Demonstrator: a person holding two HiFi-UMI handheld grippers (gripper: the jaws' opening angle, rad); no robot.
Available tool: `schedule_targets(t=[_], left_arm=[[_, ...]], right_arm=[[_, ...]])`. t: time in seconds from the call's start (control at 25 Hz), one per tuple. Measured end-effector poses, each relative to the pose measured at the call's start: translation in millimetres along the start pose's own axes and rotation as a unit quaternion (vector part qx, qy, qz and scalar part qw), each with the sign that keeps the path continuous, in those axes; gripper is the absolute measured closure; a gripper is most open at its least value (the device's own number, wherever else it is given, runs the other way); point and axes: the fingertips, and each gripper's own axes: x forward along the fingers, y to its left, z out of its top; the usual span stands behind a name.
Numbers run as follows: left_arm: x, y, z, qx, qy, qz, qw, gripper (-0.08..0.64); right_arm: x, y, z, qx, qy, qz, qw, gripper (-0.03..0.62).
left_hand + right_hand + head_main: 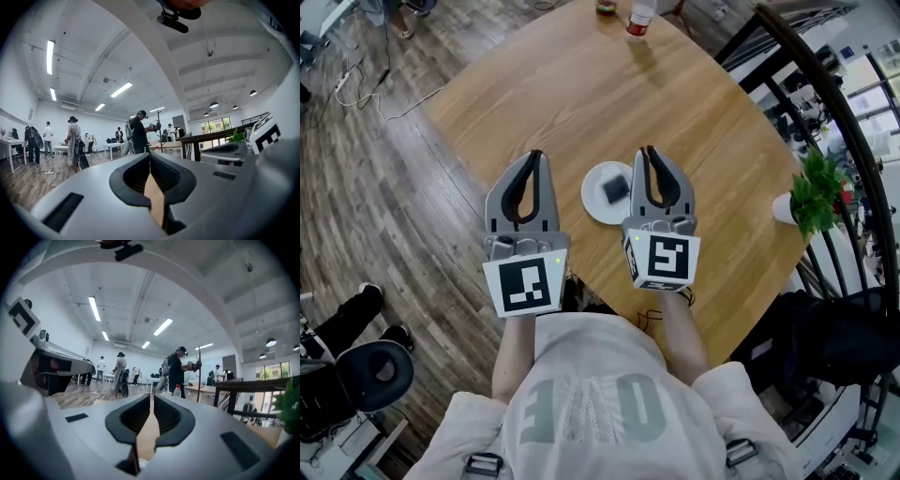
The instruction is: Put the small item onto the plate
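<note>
A small dark square item (615, 189) lies on a white round plate (592, 200) near the front of the round wooden table (581, 84). My right gripper (649, 150) hovers just right of the plate, its jaws closed tip to tip with nothing between them; the right gripper view shows the same closed tips (152, 397). My left gripper (535, 155) is held left of the plate over the table's edge, also shut and empty, its tips (150, 155) meeting in the left gripper view. Both point away from me at about the same height.
A bottle (641, 19) with a red label stands at the table's far edge. A potted green plant (811, 192) sits at the right edge, beside a black railing (825, 84). A dark chair (356, 375) stands on the wooden floor at lower left. Several people stand far off.
</note>
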Motion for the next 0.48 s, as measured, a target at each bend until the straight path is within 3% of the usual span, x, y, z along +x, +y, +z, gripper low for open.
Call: schedule_targets(t=[0.2, 0.48], left_arm=[[-5, -9, 13, 0.008, -0.014, -0.012, 0.9998, 0.551], [-10, -23, 31, 0.017, -0.033, -0.029, 0.9989, 0.551]], right_arm=[[-31, -2, 38, 0.000, -0.055, -0.026, 0.998, 0.574], [-47, -10, 44, 0.004, -0.060, -0.037, 0.997, 0.574]])
